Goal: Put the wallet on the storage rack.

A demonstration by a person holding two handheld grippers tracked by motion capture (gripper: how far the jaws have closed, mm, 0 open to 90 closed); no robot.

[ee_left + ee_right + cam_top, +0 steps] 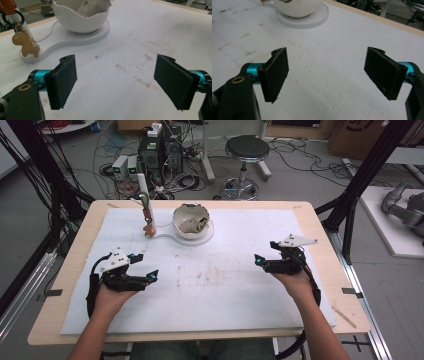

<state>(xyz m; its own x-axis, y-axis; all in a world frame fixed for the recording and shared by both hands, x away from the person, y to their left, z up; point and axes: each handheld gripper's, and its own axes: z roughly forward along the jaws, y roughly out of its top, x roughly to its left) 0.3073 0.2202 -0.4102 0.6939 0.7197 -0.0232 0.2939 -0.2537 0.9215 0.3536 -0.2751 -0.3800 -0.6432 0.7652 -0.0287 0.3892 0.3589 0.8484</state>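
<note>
A white bowl [192, 222] with a wavy rim stands on a round white base [207, 236] at the back middle of the table, with a patterned pouch [93, 7] in it. Left of it rises a white post [145, 195], and a tan horse-shaped charm [148, 229] hangs from it on a black ring. My left gripper [148, 265] rests open at the front left, nothing between its jaws. My right gripper [265, 252] rests open at the front right, also holding nothing. In the left gripper view the bowl [80, 21] and charm [26, 45] lie ahead of my left gripper [116, 80]. In the right gripper view the bowl [297, 7] lies far ahead of my right gripper [325, 75].
A white mat [300, 285] covers the wooden table, with brownish stains [210, 275] in its middle. Beyond the far edge stand a black stool [246, 150], electronics boxes and cables on the floor. Black frame posts [350, 195] flank the table.
</note>
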